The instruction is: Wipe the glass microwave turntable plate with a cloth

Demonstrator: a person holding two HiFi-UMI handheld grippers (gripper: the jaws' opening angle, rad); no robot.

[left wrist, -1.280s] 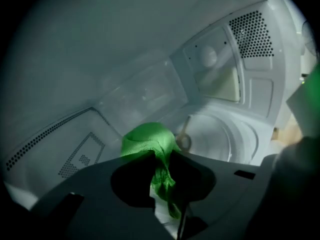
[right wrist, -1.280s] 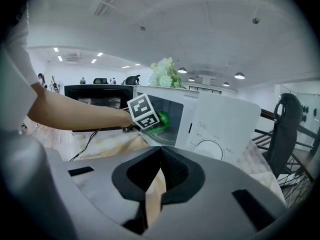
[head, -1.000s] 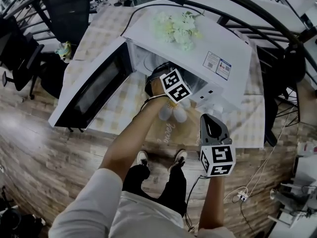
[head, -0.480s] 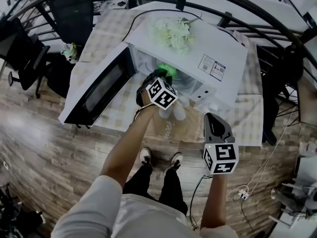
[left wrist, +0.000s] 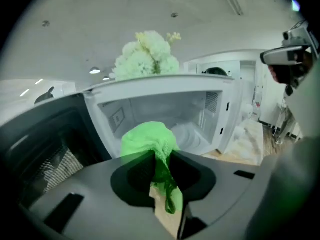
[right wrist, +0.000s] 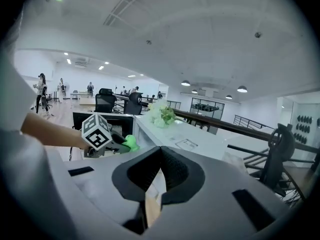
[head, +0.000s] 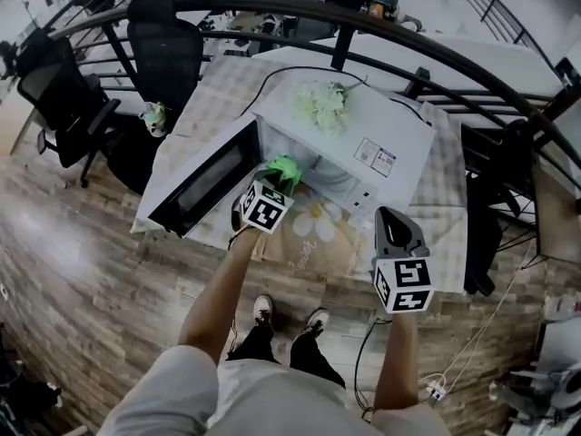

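The white microwave (head: 381, 139) stands on a table with its door (head: 204, 182) swung open to the left. In the left gripper view the glass turntable plate (left wrist: 194, 135) lies pale on the cavity floor, just behind the cloth. My left gripper (head: 274, 185) is shut on a bunched green cloth (head: 284, 168) (left wrist: 148, 140) and sits just outside the cavity mouth. My right gripper (head: 391, 214) hangs in front of the microwave's right end, shut with nothing in it. From the right gripper view I see the left gripper (right wrist: 120, 145) and the cloth (right wrist: 131, 143) at the left.
White artificial flowers (head: 320, 104) lie on the microwave's top. A patterned cloth (head: 313, 234) covers the table. Black office chairs (head: 168, 48) stand to the far left, a dark railing (head: 381, 34) curves behind, and a dark chair (head: 486, 207) stands at the right.
My left gripper has drawn back out of the microwave cavity with the green cloth, which now shows at the opening. The right gripper has hardly moved. The view has pulled back.
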